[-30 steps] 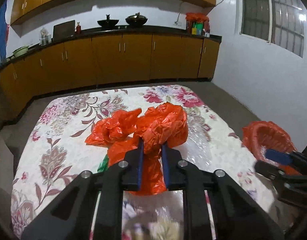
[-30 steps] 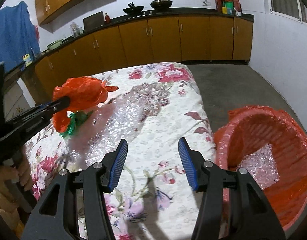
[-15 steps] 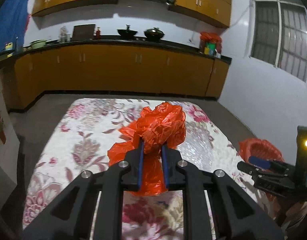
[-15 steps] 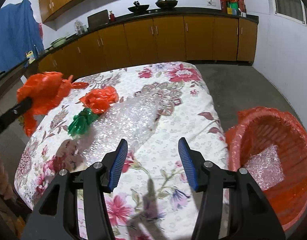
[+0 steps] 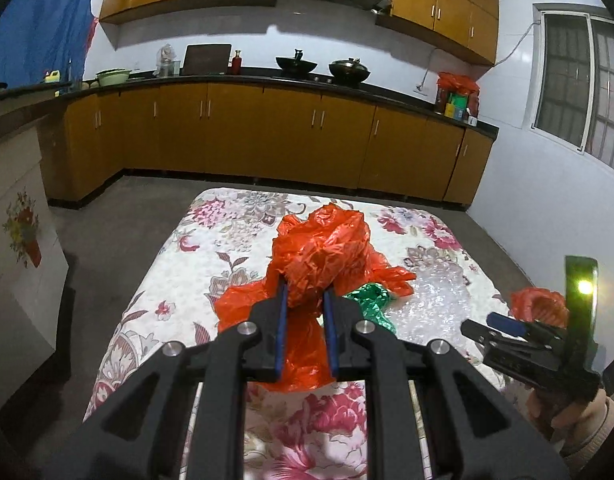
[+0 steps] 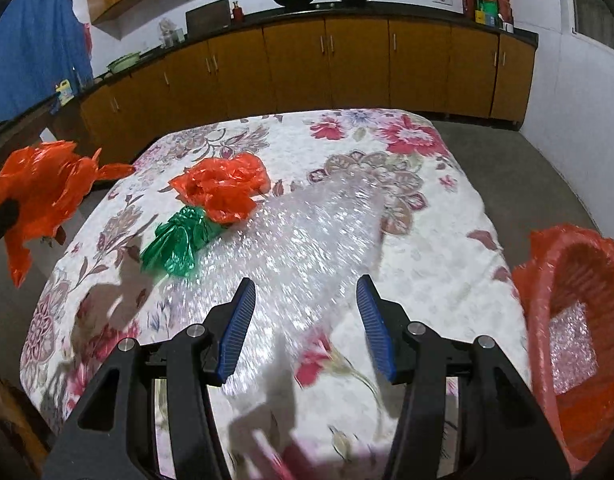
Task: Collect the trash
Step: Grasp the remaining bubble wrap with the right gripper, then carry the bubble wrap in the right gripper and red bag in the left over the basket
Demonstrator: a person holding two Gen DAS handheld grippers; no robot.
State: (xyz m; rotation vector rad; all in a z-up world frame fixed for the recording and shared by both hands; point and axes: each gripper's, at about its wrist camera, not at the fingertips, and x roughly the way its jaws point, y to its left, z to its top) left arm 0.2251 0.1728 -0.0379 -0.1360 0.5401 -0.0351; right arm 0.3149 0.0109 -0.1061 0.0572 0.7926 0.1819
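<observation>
My left gripper (image 5: pixel 305 296) is shut on a crumpled orange plastic bag (image 5: pixel 321 256) and holds it in the air, off the left side of the table; the bag also shows in the right wrist view (image 6: pixel 39 188). My right gripper (image 6: pixel 305 300) is open and empty above a sheet of clear bubble wrap (image 6: pixel 307 236). A second orange bag (image 6: pixel 221 186) and a green plastic wad (image 6: pixel 177 242) lie on the floral tablecloth (image 6: pixel 439 240). An orange-lined trash basket (image 6: pixel 579 328) stands at the table's right, with a piece of bubble wrap (image 6: pixel 573 354) inside.
Brown kitchen cabinets (image 5: pixel 267 136) and a dark counter with pots run along the back wall. A white cabinet (image 5: pixel 19 256) stands to the left of the table. Grey floor surrounds the table.
My left gripper has lifted the orange bag up and away to the left, off the table. The second orange bag and green wad stay behind. My right gripper has moved over the bubble wrap.
</observation>
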